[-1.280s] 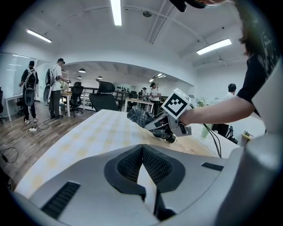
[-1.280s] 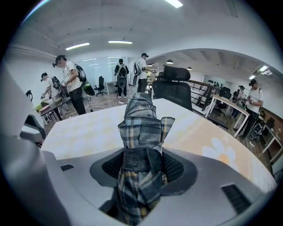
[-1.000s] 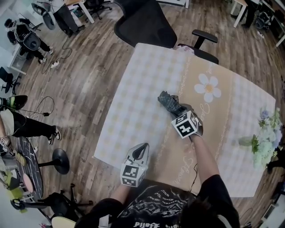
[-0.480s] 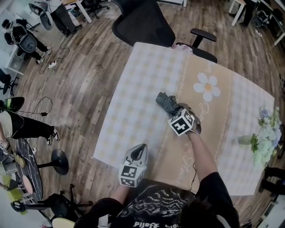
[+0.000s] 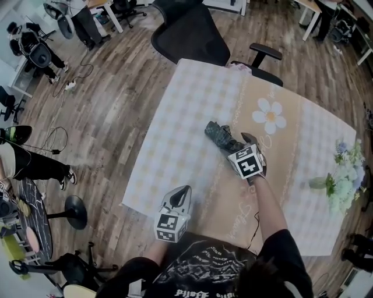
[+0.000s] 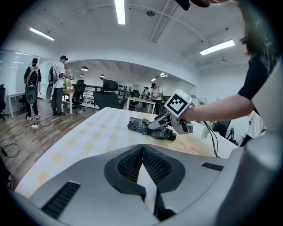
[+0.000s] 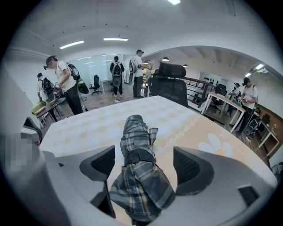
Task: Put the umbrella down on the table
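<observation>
Plaid umbrella (image 7: 135, 132) lies on the table (image 5: 186, 116) between the opening right tongs (image 7: 146, 163); the left tongs (image 6: 142, 152) are pinched together.

An open-plan office: swivel chairs (image 5: 192, 32), desks (image 7: 219, 98), ceiling strip lights (image 6: 119, 11).

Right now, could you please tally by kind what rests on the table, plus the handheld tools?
Folded dark plaid fabric umbrella: 1
Pale vase of white flowers: 1
Grey handheld tools: 2 (left tool shut; right tool jaws opening, umbrella between them)
Total: 4
</observation>
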`<state>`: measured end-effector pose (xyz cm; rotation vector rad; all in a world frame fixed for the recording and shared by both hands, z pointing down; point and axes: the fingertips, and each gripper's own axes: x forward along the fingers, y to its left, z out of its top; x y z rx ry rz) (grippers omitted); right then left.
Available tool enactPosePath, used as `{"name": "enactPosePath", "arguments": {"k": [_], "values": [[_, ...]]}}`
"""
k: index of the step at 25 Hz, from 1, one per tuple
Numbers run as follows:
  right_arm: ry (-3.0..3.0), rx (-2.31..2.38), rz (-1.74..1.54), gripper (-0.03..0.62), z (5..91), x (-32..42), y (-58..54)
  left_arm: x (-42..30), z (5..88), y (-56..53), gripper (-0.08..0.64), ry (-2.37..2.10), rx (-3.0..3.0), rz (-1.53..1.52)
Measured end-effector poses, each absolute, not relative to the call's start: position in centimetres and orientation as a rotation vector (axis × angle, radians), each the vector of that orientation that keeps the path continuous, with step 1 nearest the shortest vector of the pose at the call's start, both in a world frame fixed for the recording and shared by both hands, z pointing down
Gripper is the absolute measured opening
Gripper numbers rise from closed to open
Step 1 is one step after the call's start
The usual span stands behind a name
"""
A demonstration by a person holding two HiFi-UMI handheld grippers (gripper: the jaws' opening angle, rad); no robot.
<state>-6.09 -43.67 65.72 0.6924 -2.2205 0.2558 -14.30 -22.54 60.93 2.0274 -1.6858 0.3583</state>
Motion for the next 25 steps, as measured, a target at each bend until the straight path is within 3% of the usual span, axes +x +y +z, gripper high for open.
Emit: {"name": "enactPosePath", "arguments": {"k": [16, 25], "values": [[-2.472, 0.863, 0.202, 0.377, 54.4, -1.5, -36.7, -11.3, 57.1, -21.3, 0.018, -1.666, 2.154, 0.267], [-2.552, 1.001, 0.221, 0.36, 52.1, 1.6, -30.4, -9.6, 55.1, -19.3, 0.018, -1.646, 2.226, 0.224]]}}
